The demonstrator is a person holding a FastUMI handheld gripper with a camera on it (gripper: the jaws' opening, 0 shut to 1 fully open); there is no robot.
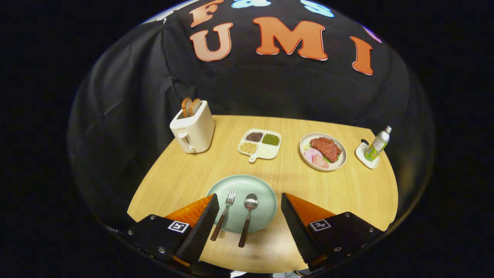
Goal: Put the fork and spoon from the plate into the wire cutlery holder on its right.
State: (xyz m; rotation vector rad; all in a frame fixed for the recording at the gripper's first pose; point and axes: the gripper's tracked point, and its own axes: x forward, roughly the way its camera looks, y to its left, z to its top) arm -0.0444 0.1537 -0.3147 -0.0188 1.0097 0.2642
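Pale-green plate (266, 200) carries the fork (225, 213) and spoon (247, 218) side by side, handles toward you, between your gripper (247, 210) fingers, which stand wide apart and hold nothing. You appear to be at the approach; next, close on one handle. Where the wire holder stands is hard to tell.

Wooden table (185, 181): toaster (193, 131); divided tray (260, 144); food plate (323, 151); green plate (266, 204); coaster (366, 156).

Matt wood-grain table (347, 193), shiny metal spoon (250, 202) & fork (230, 197), glazed plate (266, 193).
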